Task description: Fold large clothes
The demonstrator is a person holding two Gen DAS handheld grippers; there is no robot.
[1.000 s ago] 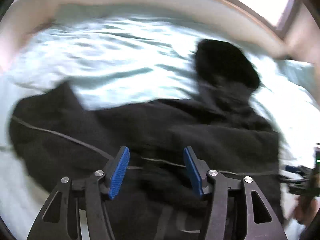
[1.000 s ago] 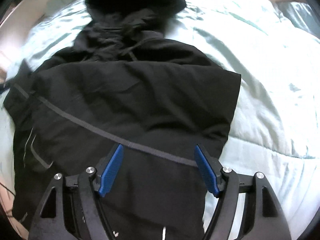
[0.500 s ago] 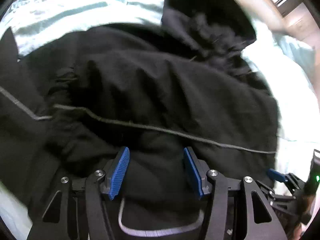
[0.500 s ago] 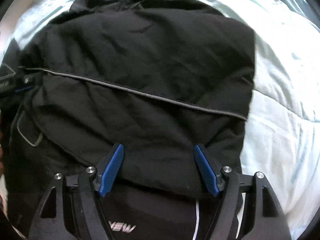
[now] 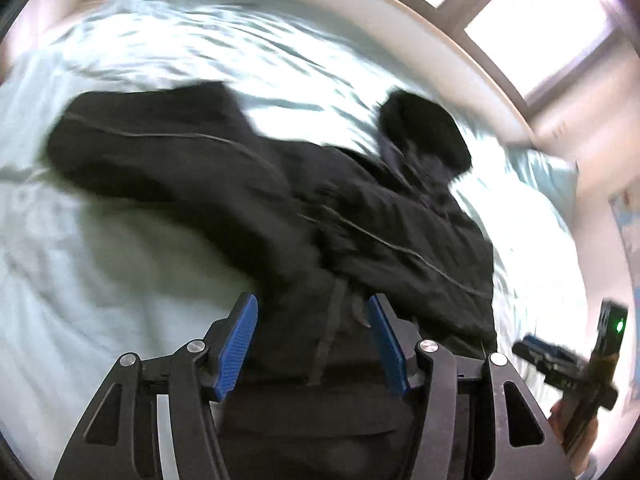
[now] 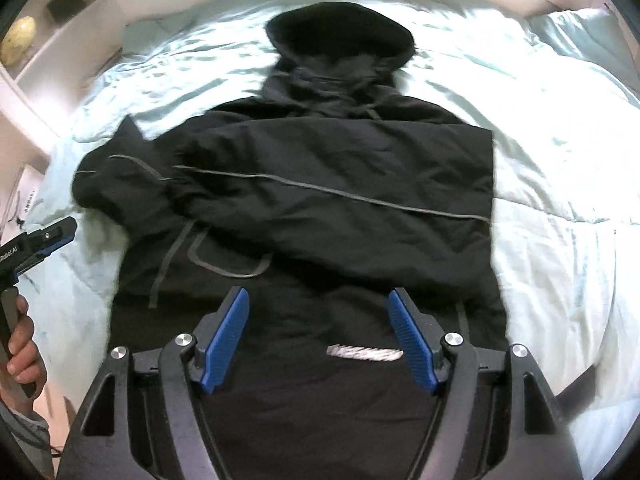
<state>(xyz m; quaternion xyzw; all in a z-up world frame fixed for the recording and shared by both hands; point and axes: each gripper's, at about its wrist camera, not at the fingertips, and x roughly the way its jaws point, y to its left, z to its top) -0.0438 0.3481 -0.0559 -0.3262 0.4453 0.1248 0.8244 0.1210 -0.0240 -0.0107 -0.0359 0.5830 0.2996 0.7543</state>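
Right gripper [image 6: 318, 340]: spread wide, nothing between the blue pads, above the jacket's lower part near the white logo [image 6: 364, 354].
Left gripper [image 5: 312, 346]: spread too, empty, over the jacket's near left part; also visible at the left edge of the right view, clear of the cloth.
Jacket [image 6: 320, 208]: black, hooded, flat on the pale bed [image 6: 560, 200]; right sleeve apparently folded across the chest, grey piping running over it.
Left sleeve [image 6: 120, 180]: bunched and sticking out sideways, not yet folded in.
Hood [image 6: 340, 44]: far end, puffed up, toward the headboard.
Risk 1: grabbing only the top layer at the left sleeve, so the lining drags and the 1 finished fold slides open.
Risk 2: slick, padded cloth, likely to spring back or slip from the pads if pinched at a thick seam.
Risk 3: soft, wrinkled bedding, apt to ruck up under the jacket and skew the fold line.
Risk 4: bulky hood, likely to make the final bundle lopsided.
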